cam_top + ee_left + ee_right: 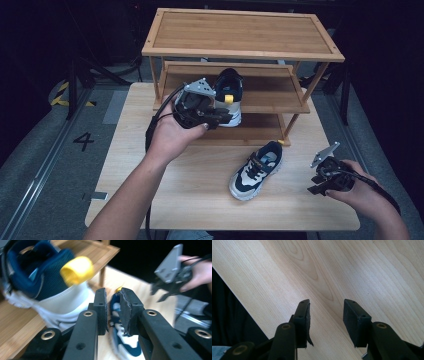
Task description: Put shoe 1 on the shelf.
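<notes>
— Shoe (256,171) on the table (195,200): where does it lie from our claws?

— From the right claw (316,184) it sits near, at about nine o'clock in the high view. From the left claw (223,119) it lies farther off, toward five o'clock.

— So the right hand is nearer. How does the shoe's long axis run?

— From seven o'clock to one o'clock: toe toward us, heel with its yellow tab toward the rack (240,52).

— Are the claws free?

— Yes. We see the right claw released, jaws wide over bare wood, nothing between them. The left claw is narrowed to a slim gap and grips nothing. It hangs just beside the heel of the shelf shoe (229,87), which stands on the rack's middle shelf at its twelve o'clock.

— Then what does the pickup turn on?

— We judge the right claw has to swing toward nine o'clock and set its jaws across that seven-to-one line, one pad on each side of the shoe.
</notes>
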Available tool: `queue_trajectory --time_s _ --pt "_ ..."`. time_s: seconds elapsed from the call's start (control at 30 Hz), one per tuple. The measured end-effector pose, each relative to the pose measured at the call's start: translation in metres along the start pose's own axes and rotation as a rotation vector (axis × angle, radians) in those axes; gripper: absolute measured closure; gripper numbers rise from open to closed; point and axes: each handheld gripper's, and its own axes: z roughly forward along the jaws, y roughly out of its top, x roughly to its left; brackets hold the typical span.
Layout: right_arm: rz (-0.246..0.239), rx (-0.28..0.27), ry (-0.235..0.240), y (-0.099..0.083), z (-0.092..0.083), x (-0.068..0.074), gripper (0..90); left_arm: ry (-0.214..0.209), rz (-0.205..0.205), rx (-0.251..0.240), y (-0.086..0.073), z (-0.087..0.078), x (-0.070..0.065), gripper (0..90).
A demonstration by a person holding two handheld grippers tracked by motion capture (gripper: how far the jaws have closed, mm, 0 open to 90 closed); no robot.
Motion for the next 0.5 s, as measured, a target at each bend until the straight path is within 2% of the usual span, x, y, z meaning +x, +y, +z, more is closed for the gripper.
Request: queue_trajectory --time_s 0.03,0.17,0.27,0.37,0.43,0.5 --pt "-0.002 0.001 0.003 0.000 0.000 0.000 57.6 0.029 -0.008 0.017 -0.001 0.004 0.003 75.9" --pt "-0.007 0.002 0.005 0.000 0.001 0.001 57.6 0.035 -0.027 0.009 -0.003 0.011 0.011 80.0" --pt "-0.003 0.004 0.006 -0.001 0.002 0.001 57.6 0.054 -0.021 -0.003 -0.003 0.014 0.014 80.6" --pt "-0.003 0.004 0.010 -0.002 0.003 0.001 57.6 0.042 -0.045 -0.025 -0.003 0.016 0.016 81.3" --pt "-0.008 0.006 0.013 -0.002 0.003 0.002 57.5 0.042 -0.041 -0.038 -0.004 0.018 0.018 82.5" --pt "-0.006 0.007 0.015 -0.003 0.004 0.003 57.5 0.040 -0.053 -0.058 -0.005 0.021 0.019 82.9"
